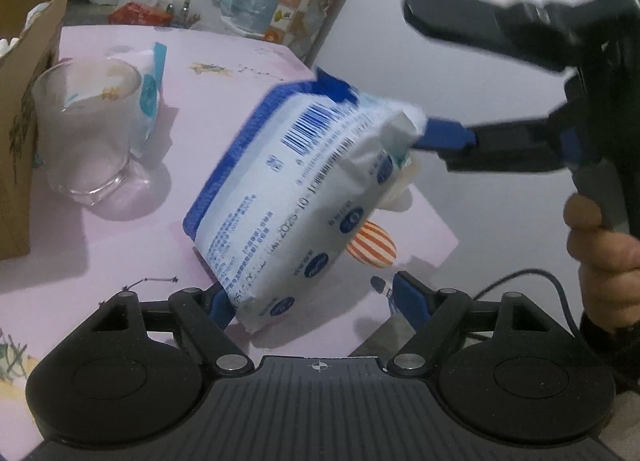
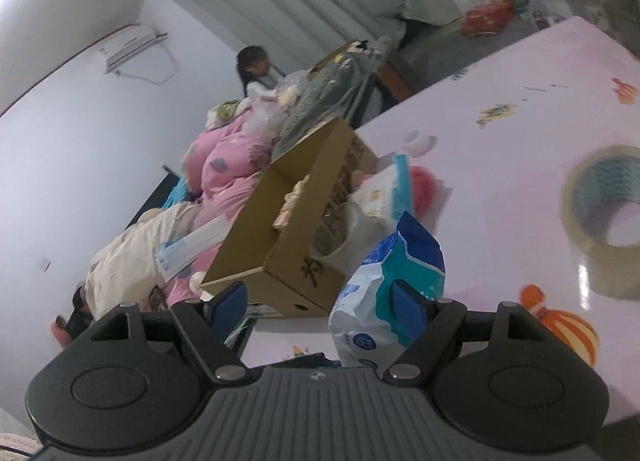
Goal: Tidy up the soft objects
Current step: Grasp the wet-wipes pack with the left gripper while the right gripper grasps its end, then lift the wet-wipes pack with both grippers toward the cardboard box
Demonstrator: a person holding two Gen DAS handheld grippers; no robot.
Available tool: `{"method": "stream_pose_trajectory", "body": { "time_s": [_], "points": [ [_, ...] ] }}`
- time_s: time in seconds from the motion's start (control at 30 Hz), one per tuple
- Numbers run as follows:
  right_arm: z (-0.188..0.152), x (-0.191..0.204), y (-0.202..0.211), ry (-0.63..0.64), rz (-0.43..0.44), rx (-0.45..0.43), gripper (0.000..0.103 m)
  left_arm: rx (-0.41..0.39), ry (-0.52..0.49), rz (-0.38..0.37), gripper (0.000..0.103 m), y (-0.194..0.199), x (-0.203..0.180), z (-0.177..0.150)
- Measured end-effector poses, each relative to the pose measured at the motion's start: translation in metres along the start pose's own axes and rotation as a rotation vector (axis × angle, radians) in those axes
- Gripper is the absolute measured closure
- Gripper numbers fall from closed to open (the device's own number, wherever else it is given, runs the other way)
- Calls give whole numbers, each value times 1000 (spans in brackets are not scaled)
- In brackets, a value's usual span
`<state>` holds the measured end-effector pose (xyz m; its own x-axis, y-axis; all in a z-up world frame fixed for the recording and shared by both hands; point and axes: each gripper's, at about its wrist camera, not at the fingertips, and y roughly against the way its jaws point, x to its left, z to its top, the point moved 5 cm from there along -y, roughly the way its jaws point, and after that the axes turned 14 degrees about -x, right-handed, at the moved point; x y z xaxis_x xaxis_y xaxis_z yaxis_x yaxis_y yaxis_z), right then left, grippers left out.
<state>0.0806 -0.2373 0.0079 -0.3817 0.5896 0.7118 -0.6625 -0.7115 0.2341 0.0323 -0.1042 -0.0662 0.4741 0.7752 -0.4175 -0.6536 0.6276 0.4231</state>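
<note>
A white and blue tissue pack hangs tilted over the pink table, barcode side up. Its lower end rests against the left finger pad of my left gripper, which is open; the other pad stands apart from the pack. My right gripper comes in from the right, open wide. Its lower blue finger touches the pack's upper, torn end, and the upper finger is far above. In the right wrist view the pack leans on one pad of the right gripper.
A drinking glass and an open cardboard box stand at the left, with a second tissue pack behind the glass. A tape roll lies on the table. The table edge runs close at the right. A person sits beyond piled bedding.
</note>
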Motion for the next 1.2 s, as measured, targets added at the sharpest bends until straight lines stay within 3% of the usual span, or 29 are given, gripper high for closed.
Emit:
{"method": "stream_pose_trajectory", "body": {
  "time_s": [0.43,0.67,0.83,1.0,1.2],
  "points": [
    [-20,54,-64,68,184,141,36,-16,86,100,23,39,26,-12],
    [-48,62,-101,13,260,268,38,-30,160,176,23,62,48,-20],
    [-45,57,-99,40,240,249,37,-67,200,205,23,71,58,-19],
    [-36,37,-101,151,117,191,37,-103,207,228,25,82,64,-17],
    [-56,7,-124,149,110,271,39,-115,218,250,29,85,72,-15]
  ]
}}
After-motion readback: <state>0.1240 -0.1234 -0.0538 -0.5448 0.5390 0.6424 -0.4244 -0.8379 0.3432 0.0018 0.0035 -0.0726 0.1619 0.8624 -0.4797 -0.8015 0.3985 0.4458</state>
